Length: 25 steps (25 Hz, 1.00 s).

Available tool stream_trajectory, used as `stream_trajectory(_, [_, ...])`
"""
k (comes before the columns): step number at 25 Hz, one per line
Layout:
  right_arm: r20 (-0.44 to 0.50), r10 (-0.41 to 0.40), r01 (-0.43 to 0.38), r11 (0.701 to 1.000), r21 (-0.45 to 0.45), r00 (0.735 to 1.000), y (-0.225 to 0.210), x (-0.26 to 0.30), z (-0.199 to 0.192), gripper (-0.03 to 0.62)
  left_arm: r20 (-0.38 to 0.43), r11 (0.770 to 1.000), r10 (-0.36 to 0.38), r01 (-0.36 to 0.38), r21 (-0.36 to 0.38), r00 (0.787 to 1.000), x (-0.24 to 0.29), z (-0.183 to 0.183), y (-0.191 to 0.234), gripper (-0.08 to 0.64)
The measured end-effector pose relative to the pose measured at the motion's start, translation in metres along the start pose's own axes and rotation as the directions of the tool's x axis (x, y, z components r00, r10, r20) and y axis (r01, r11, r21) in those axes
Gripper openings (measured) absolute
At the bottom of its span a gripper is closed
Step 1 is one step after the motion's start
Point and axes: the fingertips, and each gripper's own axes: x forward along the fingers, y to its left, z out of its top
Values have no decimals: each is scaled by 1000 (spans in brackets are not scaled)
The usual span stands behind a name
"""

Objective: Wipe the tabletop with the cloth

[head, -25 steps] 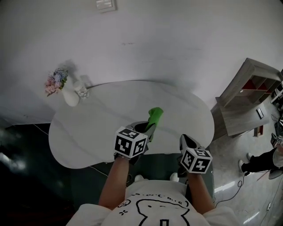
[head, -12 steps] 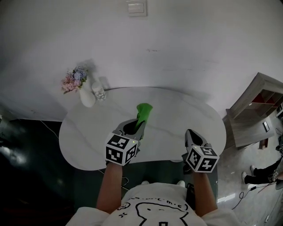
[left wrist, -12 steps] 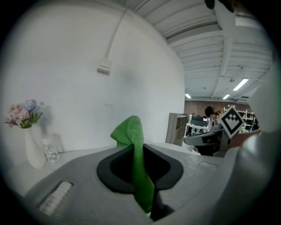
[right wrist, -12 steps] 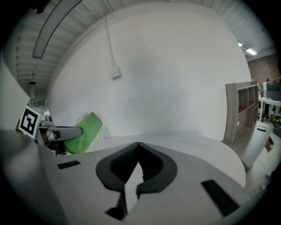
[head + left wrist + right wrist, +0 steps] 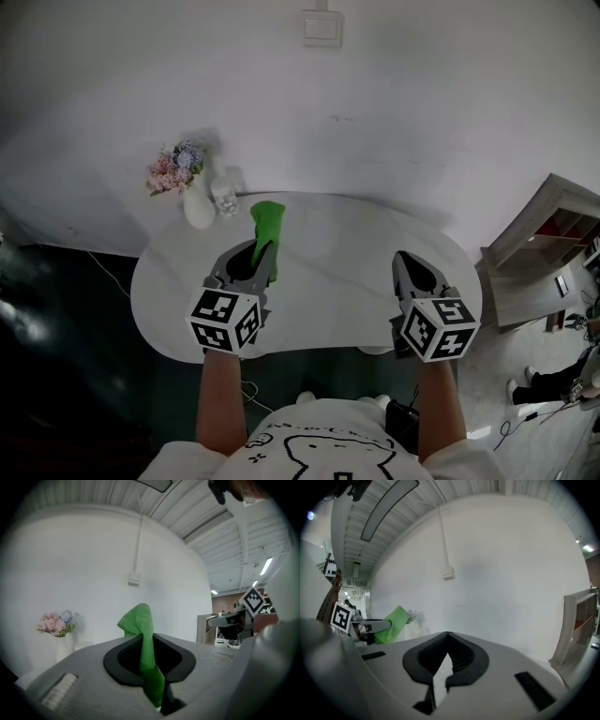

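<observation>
A green cloth (image 5: pixel 266 228) sticks out from my left gripper (image 5: pixel 255 255), which is shut on it over the left half of the white oval table (image 5: pixel 347 244). In the left gripper view the cloth (image 5: pixel 142 634) stands up between the jaws, a folded end above them. I cannot tell whether it touches the tabletop. My right gripper (image 5: pixel 410 265) hovers over the table's front right, shut with nothing in it. The right gripper view shows its jaws (image 5: pixel 447 634) meeting at the tip, and the cloth (image 5: pixel 393 619) far to the left.
A white vase of pink and blue flowers (image 5: pixel 187 187) and a small glass (image 5: pixel 225 198) stand at the table's far left, close beyond the cloth. A white wall with a switch plate (image 5: pixel 322 28) runs behind. A wooden shelf unit (image 5: pixel 548 239) stands to the right.
My left gripper has carried the cloth leftward across the table and farther back, toward the vase. The right gripper has stayed near the front right edge.
</observation>
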Motion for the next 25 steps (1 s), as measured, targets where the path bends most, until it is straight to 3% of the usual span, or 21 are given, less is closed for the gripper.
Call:
stream_trajectory(9, [157,70,-43,985,-169,985,26,-17,61,-5,146,995,71,-81,63,987,-33,49,15,54])
stream_trajectory(15, [226,110,-55,970,-235,968,30,-31,84,-6,207,984,120,-144,105,971,-46,69,8,54])
stream_trajectory(20, [289,117,-21,949,-314,950,33,-41,108,-5,259,975,125,-168,148,958,-50,92,1,54])
stream_trajectory(25, [323,101,15,941,-339,941,30,-51,115,-6,297,964,141,-199,177,944,-54,106,-6,54])
